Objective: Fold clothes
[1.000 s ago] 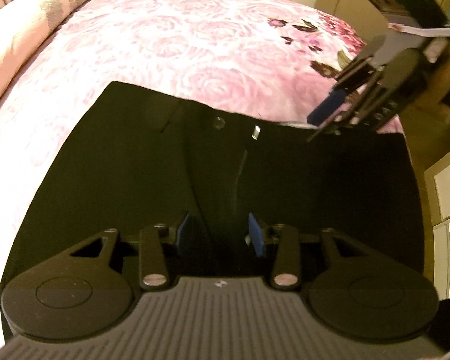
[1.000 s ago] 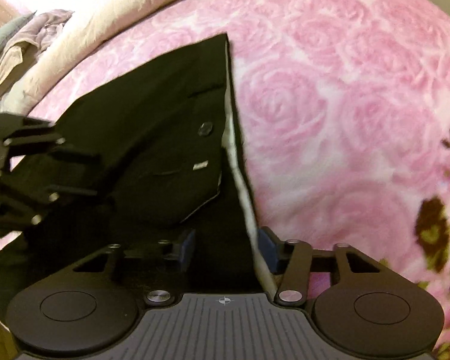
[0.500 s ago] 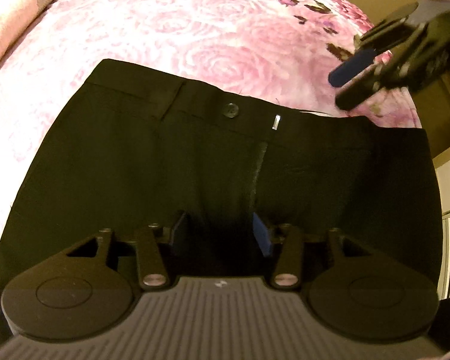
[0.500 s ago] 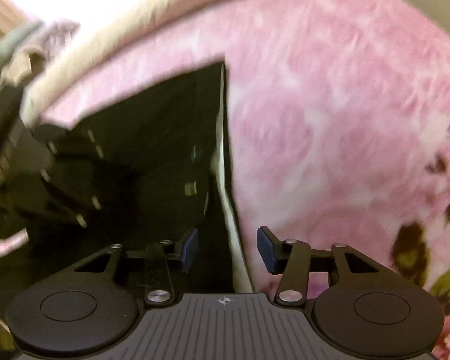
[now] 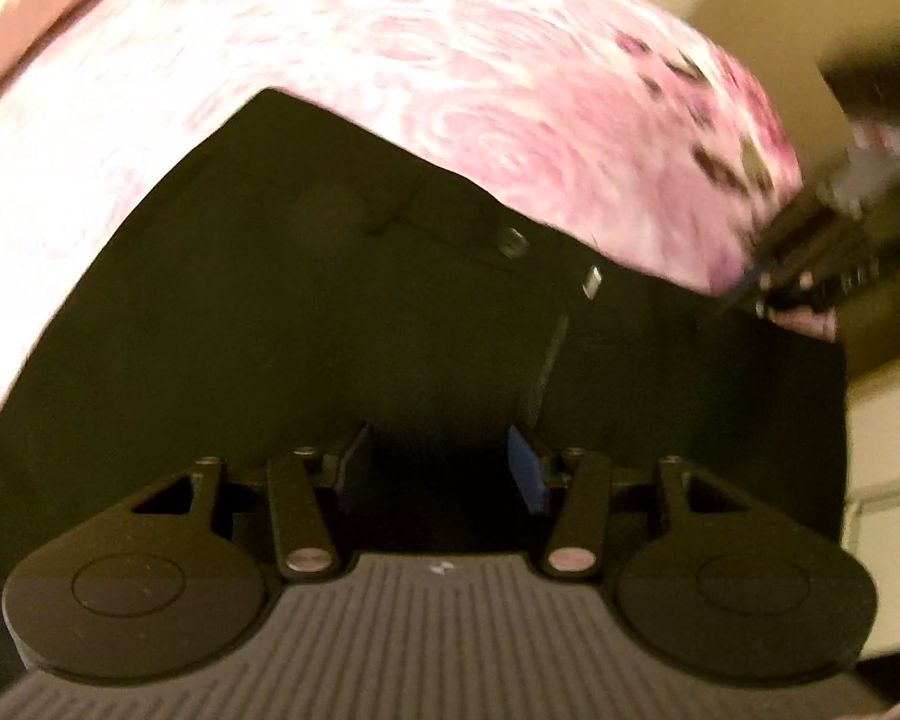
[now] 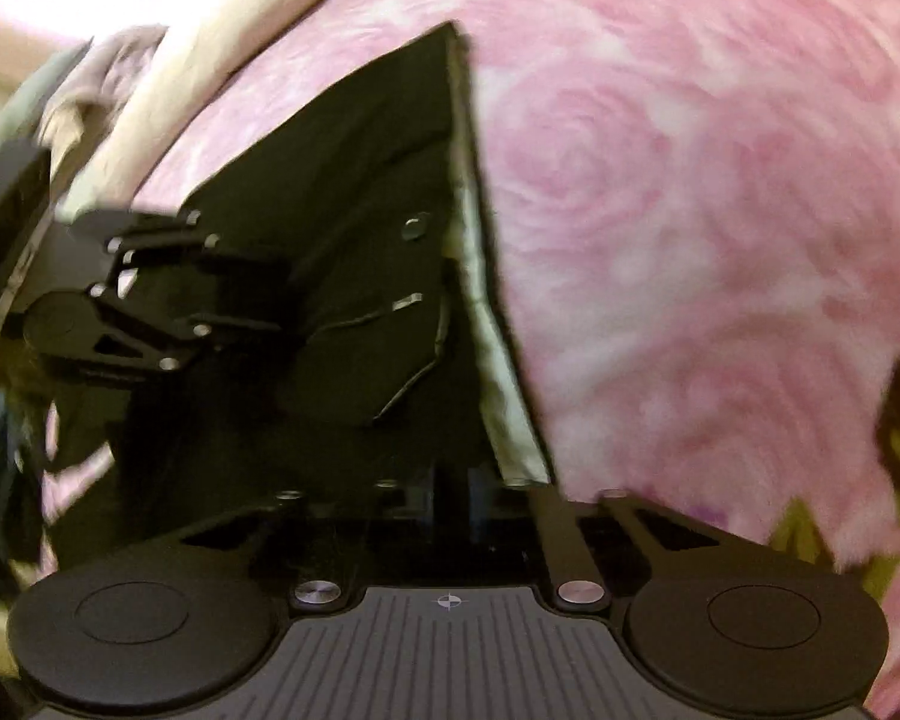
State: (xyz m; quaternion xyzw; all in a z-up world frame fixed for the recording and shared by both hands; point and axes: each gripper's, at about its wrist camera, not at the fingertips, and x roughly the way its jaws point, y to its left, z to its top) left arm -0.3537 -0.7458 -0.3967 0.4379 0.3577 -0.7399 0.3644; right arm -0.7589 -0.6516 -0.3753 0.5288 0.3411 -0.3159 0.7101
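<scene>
Left wrist view: black trousers (image 5: 330, 330) lie front-up and spread flat on the bed (image 5: 390, 60), waistband at the far edge, round button (image 5: 513, 240) and small metal clasp (image 5: 594, 281) at the fly. The left gripper (image 5: 437, 468) hangs over the crotch area with jaws wide apart, blue pads showing, nothing between them. The right gripper (image 5: 750, 291) sits at the right waistband corner; in its own view the jaws look drawn together over the waistband edge (image 6: 468, 492), probably pinching it, though blur and dark cloth leave that unsure. Pale lining (image 6: 498, 372) shows along that edge.

Judged step: taking hold of the waistband for a lengthwise fold. To do it well, pinch both layers at the corner, keep the edge taut, lift low so the legs don't drag, and have the left gripper take the matching side at the same height.

Fabric is matte, smooth woven, thin, likely limp and slippery at the lining. Bed cover is soft pink rose print; a cream pillow (image 6: 258, 42) and crumpled clothes (image 6: 90, 78) sit at the far left
</scene>
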